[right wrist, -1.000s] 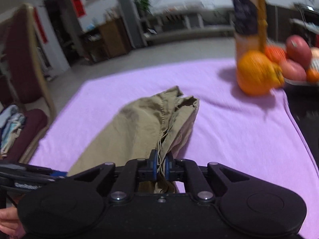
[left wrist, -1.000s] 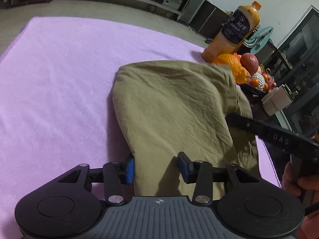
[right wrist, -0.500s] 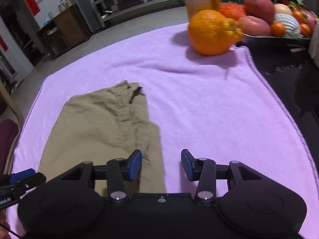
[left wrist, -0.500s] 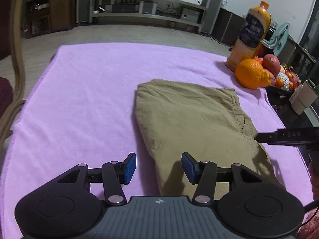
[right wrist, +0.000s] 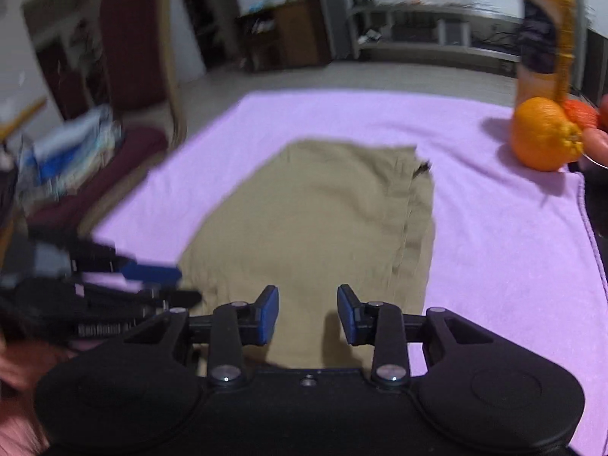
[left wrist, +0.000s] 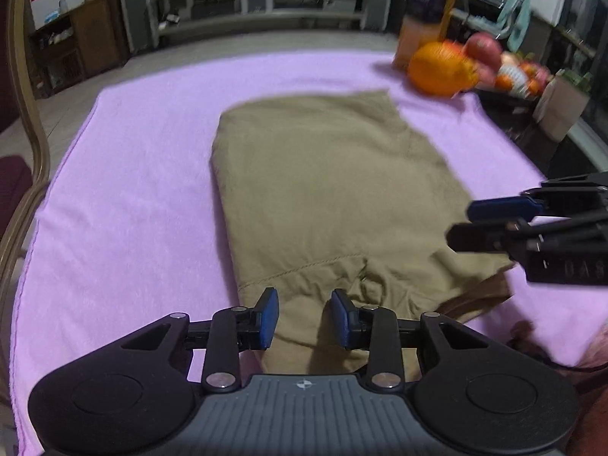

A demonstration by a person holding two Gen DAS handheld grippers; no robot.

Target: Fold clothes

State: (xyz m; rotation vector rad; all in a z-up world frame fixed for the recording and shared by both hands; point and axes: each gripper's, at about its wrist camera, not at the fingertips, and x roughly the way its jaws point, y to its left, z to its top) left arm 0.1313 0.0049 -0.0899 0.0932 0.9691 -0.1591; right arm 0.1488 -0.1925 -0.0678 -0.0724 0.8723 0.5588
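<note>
Quick count: one folded khaki garment (left wrist: 326, 186) sitting ahead of the jaws, one purple cloth (left wrist: 125, 205) under it, one juice bottle (right wrist: 543, 34) far ahead to the right, one big orange (right wrist: 541, 138) by it. More fruit behind it, too blurry to count.
</note>
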